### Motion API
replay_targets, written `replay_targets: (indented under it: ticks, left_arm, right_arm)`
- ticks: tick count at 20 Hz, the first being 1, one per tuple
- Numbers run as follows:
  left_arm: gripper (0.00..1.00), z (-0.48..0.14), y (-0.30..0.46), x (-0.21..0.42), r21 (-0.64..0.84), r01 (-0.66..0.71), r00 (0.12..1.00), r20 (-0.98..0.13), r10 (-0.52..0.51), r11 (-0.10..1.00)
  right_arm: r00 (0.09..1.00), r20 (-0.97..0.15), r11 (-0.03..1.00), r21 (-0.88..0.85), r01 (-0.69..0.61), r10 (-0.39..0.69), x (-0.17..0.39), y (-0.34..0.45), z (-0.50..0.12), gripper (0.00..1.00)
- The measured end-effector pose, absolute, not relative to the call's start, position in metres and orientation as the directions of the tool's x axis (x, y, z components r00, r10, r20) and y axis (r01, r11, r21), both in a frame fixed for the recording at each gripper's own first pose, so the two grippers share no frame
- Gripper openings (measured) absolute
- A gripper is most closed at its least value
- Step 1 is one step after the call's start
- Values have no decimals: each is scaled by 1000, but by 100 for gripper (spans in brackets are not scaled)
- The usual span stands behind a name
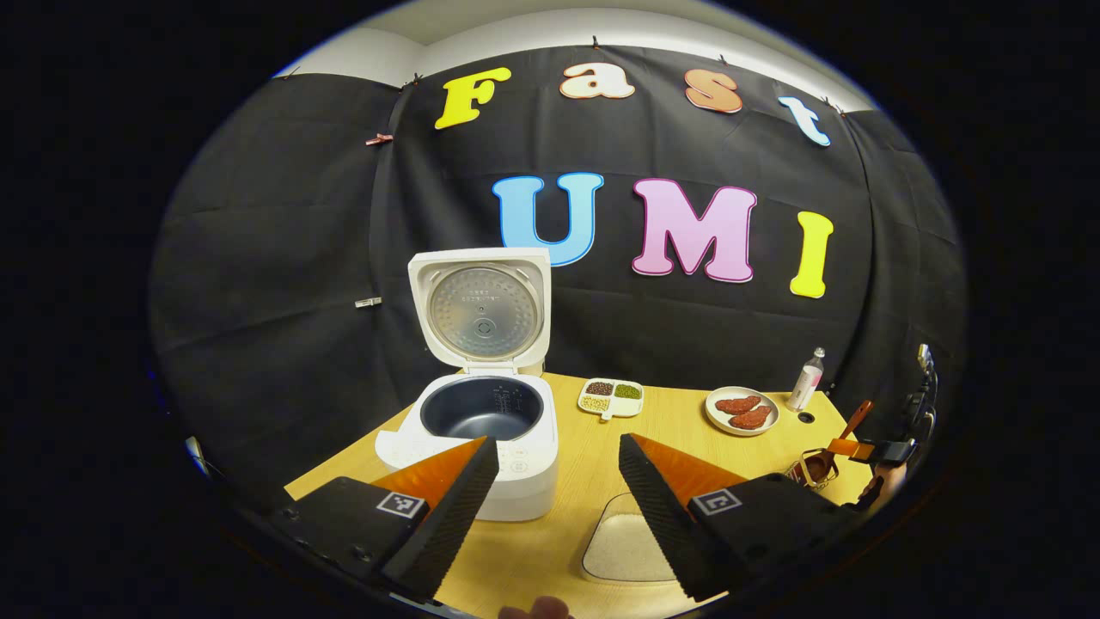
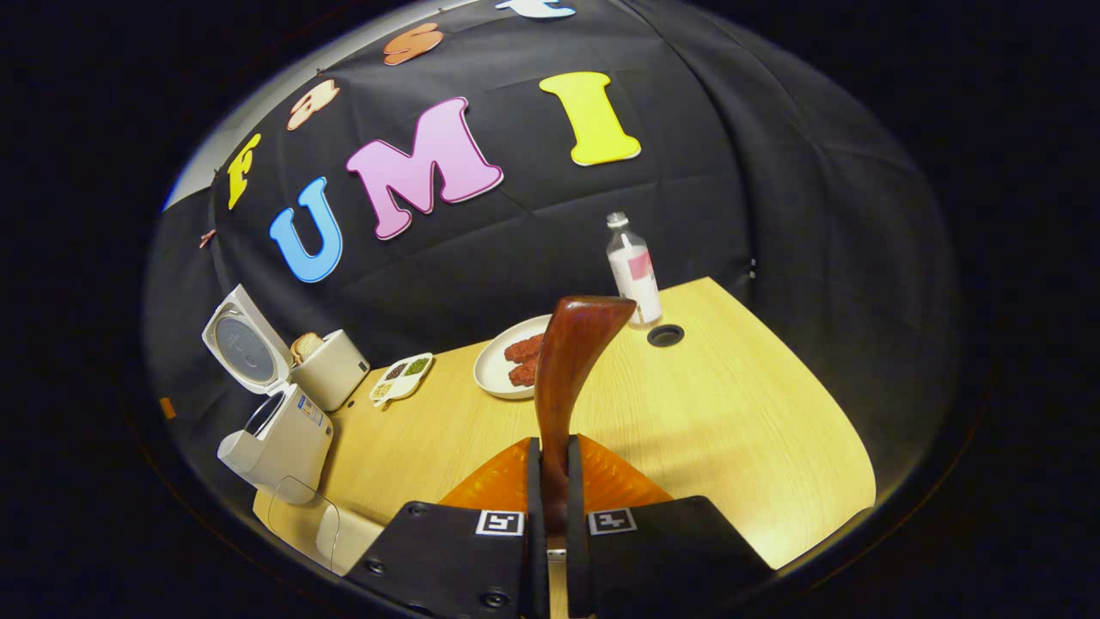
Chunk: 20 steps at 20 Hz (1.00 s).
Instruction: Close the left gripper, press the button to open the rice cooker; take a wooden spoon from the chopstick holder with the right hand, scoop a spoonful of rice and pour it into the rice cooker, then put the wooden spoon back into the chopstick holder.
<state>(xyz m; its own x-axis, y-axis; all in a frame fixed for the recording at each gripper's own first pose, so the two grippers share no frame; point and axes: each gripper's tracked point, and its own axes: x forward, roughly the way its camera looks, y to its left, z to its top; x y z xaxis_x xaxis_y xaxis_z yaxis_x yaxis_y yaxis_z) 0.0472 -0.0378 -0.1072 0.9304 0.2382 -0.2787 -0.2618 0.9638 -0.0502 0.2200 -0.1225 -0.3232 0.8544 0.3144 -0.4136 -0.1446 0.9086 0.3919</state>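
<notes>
The pale yellow wood-grain desk is carrying a white rice cooker that is showing a dark navy inner pot and a silvery metal plate inside its raised lid. A white divided dish is holding brown, green and cream grains. A white round plate is bearing reddish-brown pieces. A clear bottle is wearing a pink and white label. The reddish-brown wooden spoon is gleaming. The left gripper and the right gripper are showing orange fingers, ribbed black pads and black-and-white square markers. A translucent container is holding off-white rice.
</notes>
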Motion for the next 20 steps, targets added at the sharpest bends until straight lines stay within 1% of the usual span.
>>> replay_targets:
  ticks: [4,5,6,7,12,15,17,20]
  left_arm:
    - [97,-104,-26,39,-82,-255,935,-276,224,964]
    - [97,-101,-21,37,-83,-251,937,-271,220,965]
    - [97,-100,-17,35,-83,-243,940,-268,213,966]
    - [97,-97,-13,33,-84,-233,943,-264,204,969]
    - [97,-85,17,25,-78,-190,956,-243,166,979]
    - [97,-81,36,22,-45,-147,964,-233,133,988]
    - [97,-80,46,22,-24,-115,967,-231,106,993]
    - [97,-79,56,23,-28,-74,971,-231,65,997]
  right_arm:
    - [882,-378,920,367,-137,282,218,-126,-289,12]
    - [896,-356,922,365,-128,265,215,-127,-274,17]
    - [905,-342,924,362,-123,255,211,-127,-260,12]
    - [908,-337,925,359,-121,250,206,-125,-250,12]
    - [918,-265,915,354,-192,295,162,-78,-176,12]
    - [914,-235,920,295,-259,332,126,-29,-145,12]
    - [909,-247,933,217,-287,337,107,1,-144,12]
    - [899,-294,945,135,-299,326,82,42,-163,12]
